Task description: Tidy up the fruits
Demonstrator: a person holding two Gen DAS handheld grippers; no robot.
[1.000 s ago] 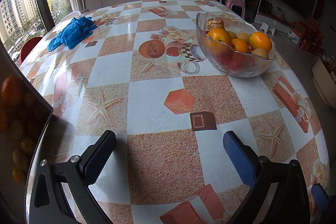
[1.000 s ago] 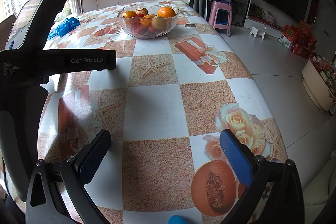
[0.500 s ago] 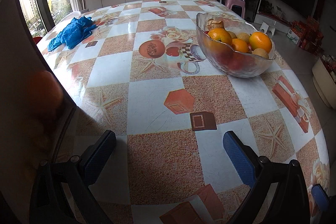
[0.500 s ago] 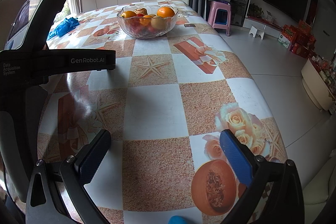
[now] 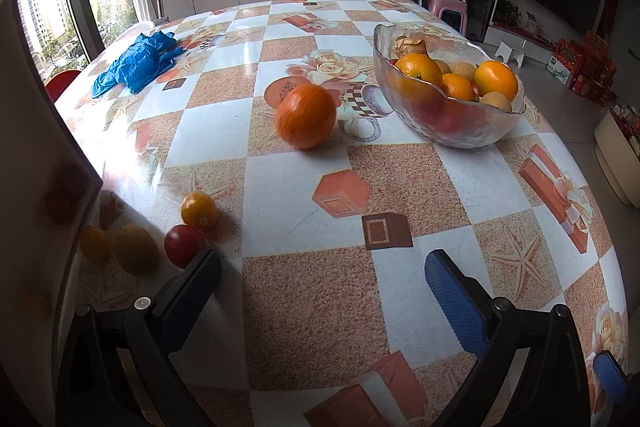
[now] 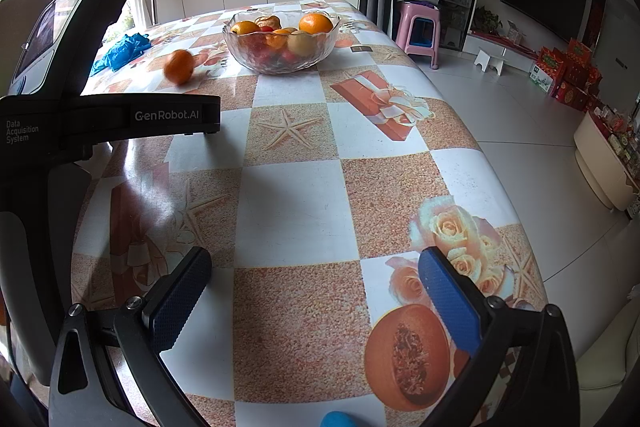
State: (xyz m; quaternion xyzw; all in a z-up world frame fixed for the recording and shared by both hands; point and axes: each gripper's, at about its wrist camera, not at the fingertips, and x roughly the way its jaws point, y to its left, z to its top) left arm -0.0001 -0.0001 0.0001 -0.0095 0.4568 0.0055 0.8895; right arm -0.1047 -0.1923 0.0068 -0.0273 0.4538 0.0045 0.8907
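A glass bowl [image 5: 460, 131] [image 6: 280, 61] holding oranges and other fruit stands on the far right of the table. A large orange [image 5: 306, 115] [image 6: 179, 66], blurred by motion, is on the tablecloth left of the bowl. A small yellow fruit [image 5: 199, 210] and a small red fruit [image 5: 184, 243] lie near my left gripper's left finger. More small fruits [image 5: 134, 247] show blurred behind a translucent object at the left edge. My left gripper [image 5: 322, 297] is open and empty above the table. My right gripper [image 6: 314, 297] is open and empty near the table's front.
A blue crumpled glove [image 5: 136, 63] [image 6: 122, 49] lies at the far left of the table. The left gripper's black body [image 6: 60, 115] fills the left of the right wrist view. A pink stool [image 6: 418, 27] stands beyond the table's right edge [image 6: 460, 131].
A translucent container at the left tipped and drew back. Fruit spilled onto the table: the large orange rolled towards the bowl, small fruits landed near my left gripper. Both grippers stayed still.
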